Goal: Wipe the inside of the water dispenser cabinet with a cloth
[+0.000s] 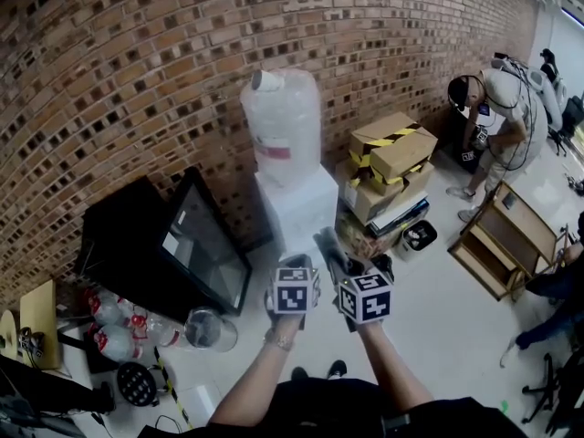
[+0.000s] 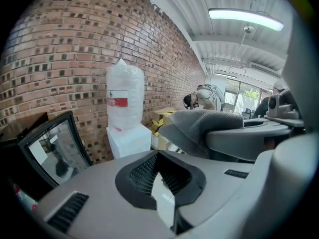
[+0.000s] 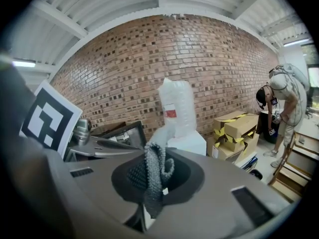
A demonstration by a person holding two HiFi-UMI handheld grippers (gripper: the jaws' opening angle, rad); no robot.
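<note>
Two grippers are held side by side over the pale floor [image 1: 438,318], well short of the water dispenser [image 1: 297,210]. The right gripper [image 3: 152,182] has its jaws pressed on a grey knitted cloth [image 3: 155,176], which bunches up above the dark pads and hangs down below them. The left gripper [image 2: 162,185] holds nothing; its ribbed pads stand a narrow slit apart, with floor showing through. In the left gripper view the cloth appears as a grey fold on the neighbouring gripper. The dispenser stands ahead against the brick wall [image 1: 137,62], a white cabinet with a large clear bottle [image 1: 285,121] upturned on top, bearing a red label. Just to its left a black screen [image 1: 205,245] leans with its glass tilted upward, and small plastic bottles [image 1: 119,318] lie on the floor near it. To the dispenser's right are stacked cardboard boxes [image 1: 388,162] bound in yellow and black tape. Beyond them a person [image 1: 497,108] bends over, beside a low wooden shelf [image 1: 502,240].
</note>
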